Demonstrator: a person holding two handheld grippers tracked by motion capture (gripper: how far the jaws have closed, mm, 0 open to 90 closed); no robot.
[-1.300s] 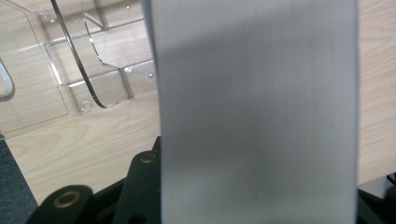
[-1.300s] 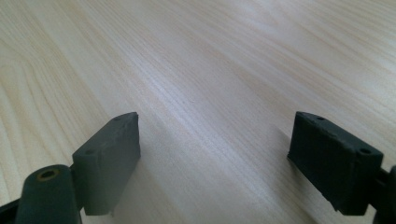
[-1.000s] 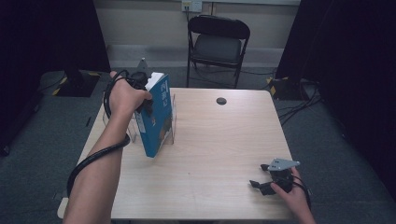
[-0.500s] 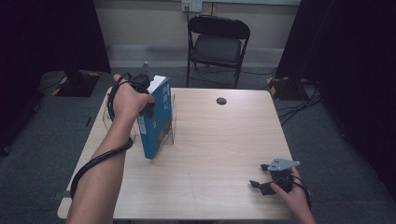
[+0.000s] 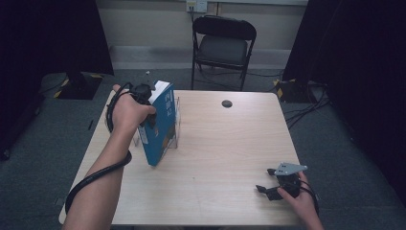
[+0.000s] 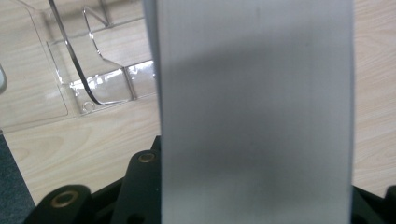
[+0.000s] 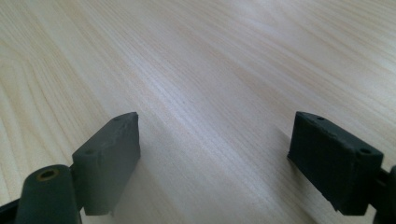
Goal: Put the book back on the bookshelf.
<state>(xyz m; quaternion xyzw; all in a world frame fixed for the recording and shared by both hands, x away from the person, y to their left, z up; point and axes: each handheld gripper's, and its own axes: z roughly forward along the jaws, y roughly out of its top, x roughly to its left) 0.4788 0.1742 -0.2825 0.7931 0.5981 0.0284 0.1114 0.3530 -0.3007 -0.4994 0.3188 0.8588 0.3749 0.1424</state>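
The left gripper (image 5: 149, 106) clamps a blue book (image 5: 162, 125) by its upper edge, holding it upright and slightly tilted beside the clear acrylic stand (image 6: 88, 74) near the table's (image 5: 225, 143) left edge. The right gripper (image 5: 272, 183) rests on the table well away from the stand, jaws apart, nothing between them.

The pale wood-grain worktop (image 5: 225, 143) looks smooth and matt. The blue paper book (image 5: 160, 127) has a glossy cover; the clear plastic stand (image 6: 88, 70) shines.
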